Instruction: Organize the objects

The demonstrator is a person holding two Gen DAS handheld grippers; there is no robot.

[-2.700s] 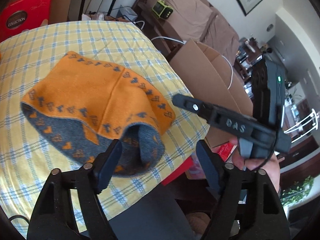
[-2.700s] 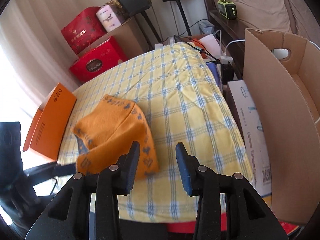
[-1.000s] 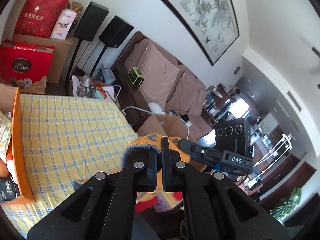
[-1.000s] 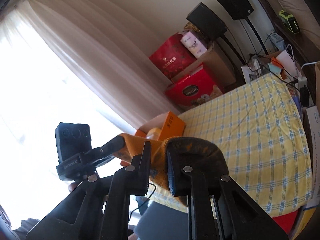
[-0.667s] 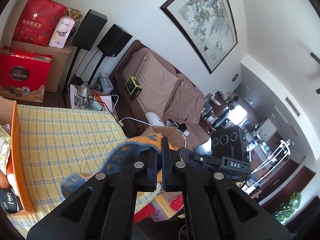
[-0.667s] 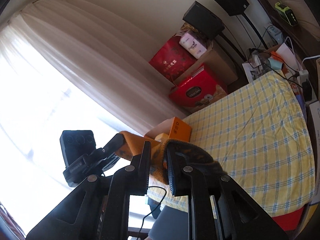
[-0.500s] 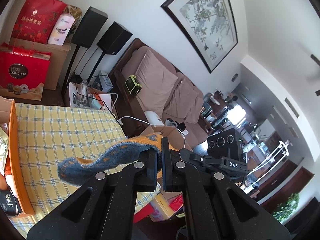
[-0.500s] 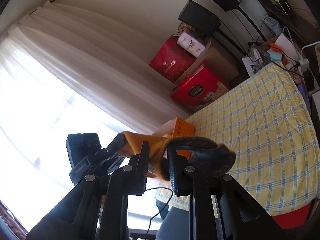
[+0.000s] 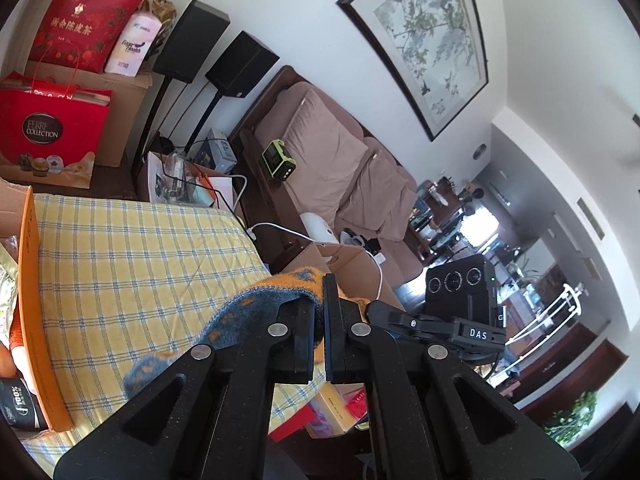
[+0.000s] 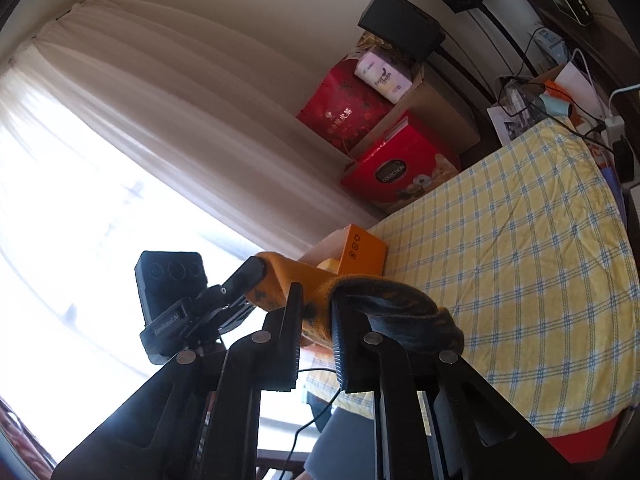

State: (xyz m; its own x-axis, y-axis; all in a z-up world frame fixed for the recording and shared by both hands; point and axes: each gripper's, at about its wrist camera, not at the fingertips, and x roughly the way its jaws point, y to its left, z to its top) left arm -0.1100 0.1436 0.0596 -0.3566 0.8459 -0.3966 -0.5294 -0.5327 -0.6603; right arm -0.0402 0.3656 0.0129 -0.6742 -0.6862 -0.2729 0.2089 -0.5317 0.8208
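An orange knit hat (image 9: 256, 308) with a grey-blue lining and heart pattern hangs in the air over the yellow checked tablecloth (image 9: 140, 260). My left gripper (image 9: 320, 300) is shut on one part of its rim. Just to its right, the right gripper (image 9: 394, 316) grips the same rim. In the right wrist view, the right gripper (image 10: 316, 308) has its jaws closing tight on the hat (image 10: 400, 308), whose cloth fills the gap between them. Further left along the orange edge is the left gripper (image 10: 248, 276). The hat's loose part droops toward the table (image 10: 520, 260).
An open orange box (image 9: 32, 280) holding packets sits at the table's left edge and also shows as the orange box (image 10: 360, 252). Red gift boxes (image 9: 44, 132), two black speakers (image 9: 240, 64) and a sofa stand beyond. An open cardboard box (image 9: 340, 256) is beside the table.
The hat lay flat on the table between open grippers; now both grippers are shut on it and hold it up. In the last second its loose part swung out and drooped.
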